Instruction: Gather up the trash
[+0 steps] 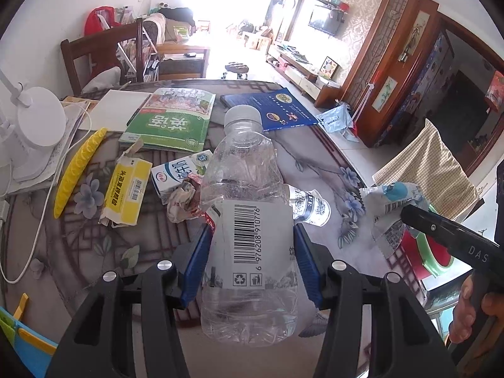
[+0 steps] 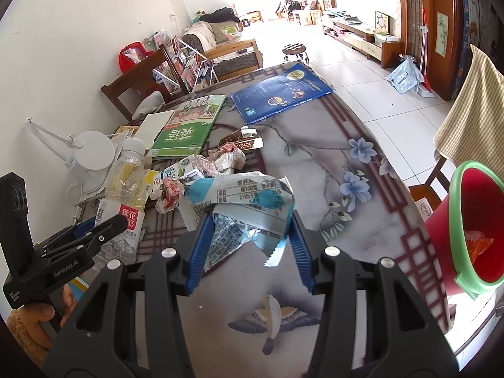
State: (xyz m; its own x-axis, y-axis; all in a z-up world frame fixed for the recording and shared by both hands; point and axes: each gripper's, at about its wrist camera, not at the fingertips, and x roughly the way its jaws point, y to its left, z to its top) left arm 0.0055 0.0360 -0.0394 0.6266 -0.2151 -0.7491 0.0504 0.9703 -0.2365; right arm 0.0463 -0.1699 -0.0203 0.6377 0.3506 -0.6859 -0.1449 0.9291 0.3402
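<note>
My left gripper (image 1: 253,242) is shut on a clear, crumpled plastic bottle (image 1: 242,182) with a white barcode label, held above the table. Its blue fingers (image 1: 201,252) press the label on both sides. My right gripper (image 2: 250,239) is shut on a crinkled blue and white snack wrapper (image 2: 239,201), also lifted off the table. A red bucket with a green rim (image 2: 456,220) stands at the table's right edge, with something orange inside. On the table lie crumpled paper (image 1: 182,198), a milk carton (image 1: 176,170), a yellow box (image 1: 126,192) and a small patterned can (image 1: 312,206).
A green book (image 1: 173,123), a blue booklet (image 1: 277,107), a white pad, a yellow toy (image 1: 75,170) and a white desk lamp (image 1: 34,126) crowd the table's far and left side. A wooden chair (image 1: 94,60) stands behind; a checked cloth (image 2: 466,110) hangs at the right.
</note>
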